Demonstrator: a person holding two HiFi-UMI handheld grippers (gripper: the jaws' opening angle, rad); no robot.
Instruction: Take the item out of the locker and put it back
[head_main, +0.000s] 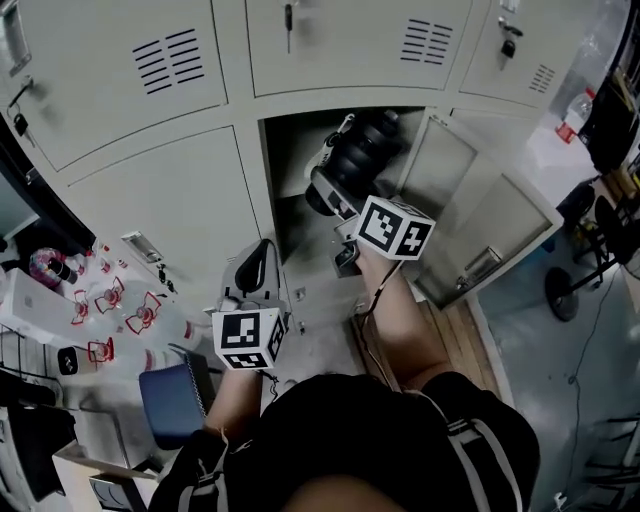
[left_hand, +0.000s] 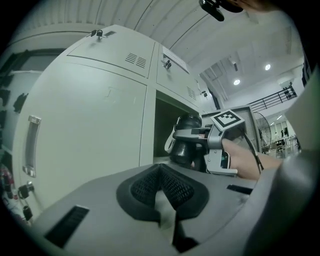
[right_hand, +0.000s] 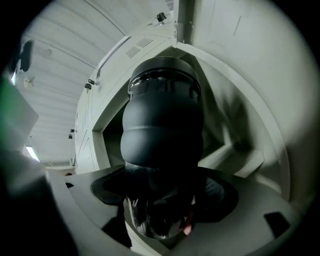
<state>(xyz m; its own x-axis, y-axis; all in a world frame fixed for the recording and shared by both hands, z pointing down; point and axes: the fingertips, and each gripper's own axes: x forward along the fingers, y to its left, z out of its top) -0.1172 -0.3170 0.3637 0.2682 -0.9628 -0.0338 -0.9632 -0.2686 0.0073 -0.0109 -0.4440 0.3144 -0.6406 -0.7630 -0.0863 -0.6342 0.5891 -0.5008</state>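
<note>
Your right claw (right_hand: 162, 200) is clamped on a black bottle (right_hand: 162, 130); the jaws press in on its lower part from both sides, and the rounded body rises out of them toward 12 o'clock; in the right gripper view the bottle fills the middle of the frame, with the open locker compartment (right_hand: 220, 125) framed around and behind it. From your head, the right claw (head_main: 345, 205) holds the bottle (head_main: 362, 155) at the mouth of the open compartment (head_main: 290, 150); a pale strap runs along the bottle's side; I cannot tell whether its base touches the compartment floor. The compartment door (head_main: 480, 220) hangs open at 3 o'clock of the bottle.

Your left claw (left_hand: 161, 187) has its jaws together with nothing between the pads; it sits well apart from the bottle (left_hand: 187, 142), which shows at 1 o'clock in the left gripper view with your right hand (left_hand: 245, 157) behind it. In the head view the left claw (head_main: 255, 270) is at 7 o'clock of the right one, facing a closed locker door (head_main: 170, 210).

A blue notebook (head_main: 175, 400) lies at 8 o'clock of the left claw; red clips (head_main: 110, 300) are scattered on a white surface (head_main: 195, 325) at 9 o'clock.
</note>
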